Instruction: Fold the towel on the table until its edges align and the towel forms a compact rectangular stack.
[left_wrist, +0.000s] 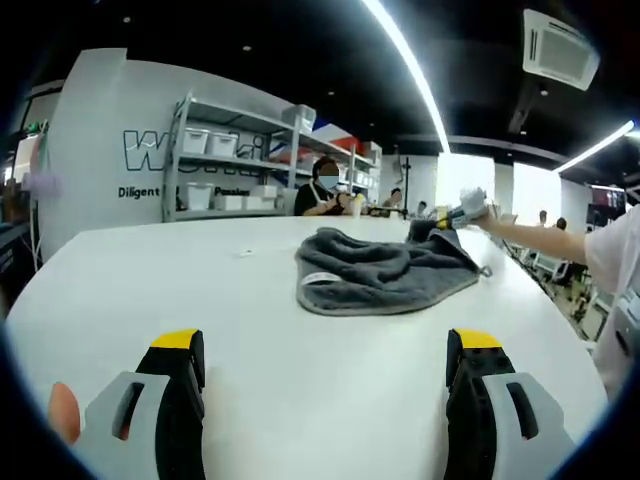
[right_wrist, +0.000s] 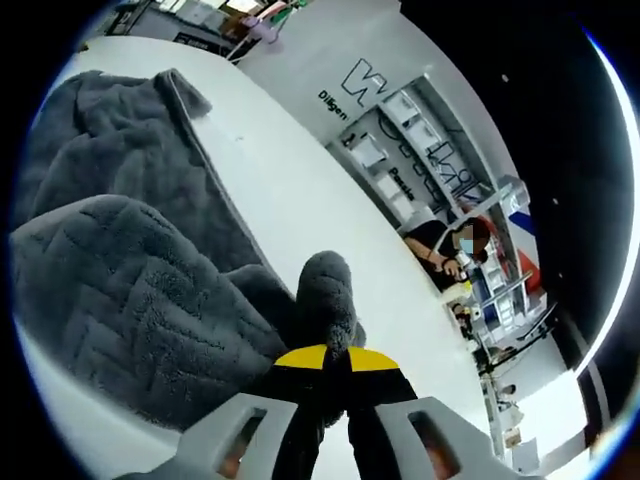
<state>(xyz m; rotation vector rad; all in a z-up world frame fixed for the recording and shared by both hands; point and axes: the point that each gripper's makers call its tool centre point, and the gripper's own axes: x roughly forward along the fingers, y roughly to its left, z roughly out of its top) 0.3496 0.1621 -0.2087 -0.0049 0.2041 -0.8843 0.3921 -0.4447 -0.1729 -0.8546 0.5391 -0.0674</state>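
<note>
Towel (left_wrist: 385, 272) pinched by right hand-held gripper (right_wrist: 334, 362), shelves (left_wrist: 235, 160) behind

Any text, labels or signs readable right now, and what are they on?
"W" in large outlined letters, the rest hidden by shelving: on the white wall.
"Diligen": smaller line below it on that wall; the rest is unreadable.
White tag on the towel: too small to read.

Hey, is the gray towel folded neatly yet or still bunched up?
Still bunched up. The towel lies rumpled on the table, edges not aligned, and the right gripper is shut on one corner, lifting it.
</note>
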